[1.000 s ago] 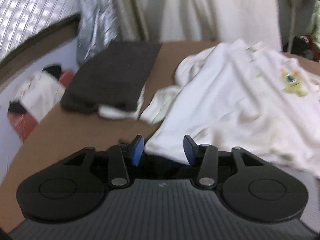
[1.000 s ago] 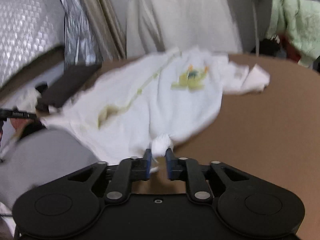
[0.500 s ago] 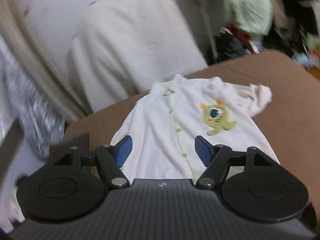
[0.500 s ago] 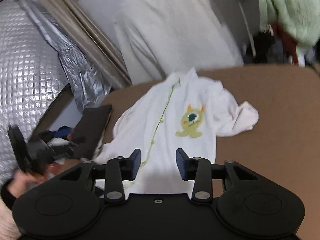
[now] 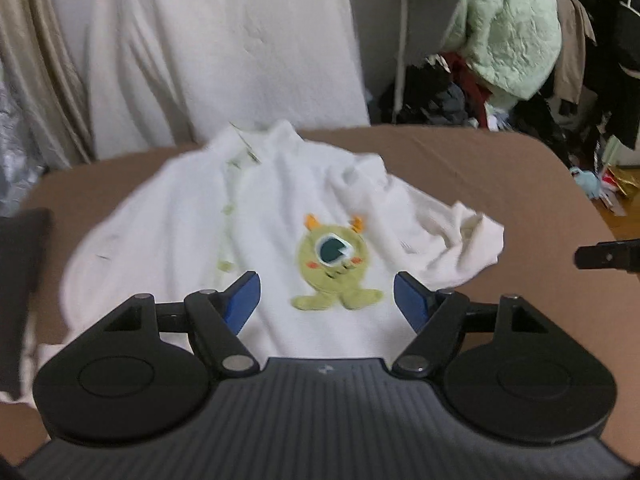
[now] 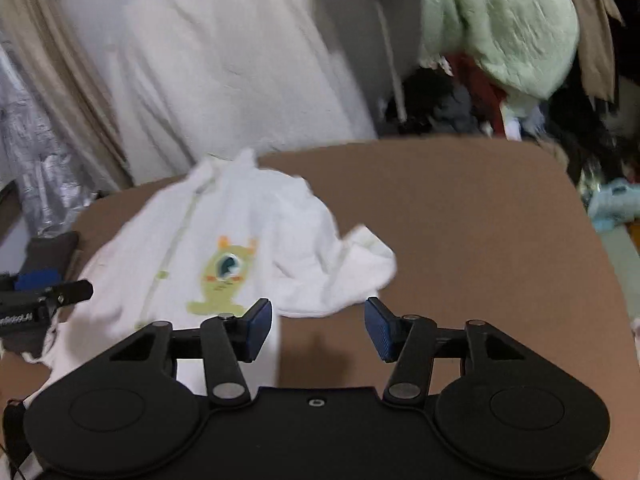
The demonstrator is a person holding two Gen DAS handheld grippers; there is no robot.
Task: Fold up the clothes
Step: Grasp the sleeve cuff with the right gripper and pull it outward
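A small white buttoned shirt (image 5: pixel 180 232) (image 6: pixel 248 216) with a green one-eyed monster patch (image 5: pixel 332 256) (image 6: pixel 222 276) lies spread front-up on the brown table (image 5: pixel 520 184) (image 6: pixel 460 220). One sleeve (image 5: pixel 460 240) (image 6: pixel 352 268) is bunched at its right side. My left gripper (image 5: pixel 326 300) hovers open above the shirt's lower part, nothing between its blue pads. My right gripper (image 6: pixel 318 326) is open over the shirt's right hem and bare table, empty. The left gripper's tip (image 6: pixel 48 300) shows at the left edge of the right wrist view, the right gripper's tip (image 5: pixel 608 256) at the right edge of the left wrist view.
A dark folded garment (image 5: pixel 20 280) (image 6: pixel 48 248) lies at the table's left edge. Behind the table hang a cream cloth (image 5: pixel 216 48) and a pale green quilted piece (image 5: pixel 508 36), with cluttered clothes on the right. Silver insulation (image 6: pixel 44 152) stands at the left.
The right gripper let go of the shirt's hem and opened. Both grippers rose and swung back, the left turning right to face the shirt, which now lies spread flat.
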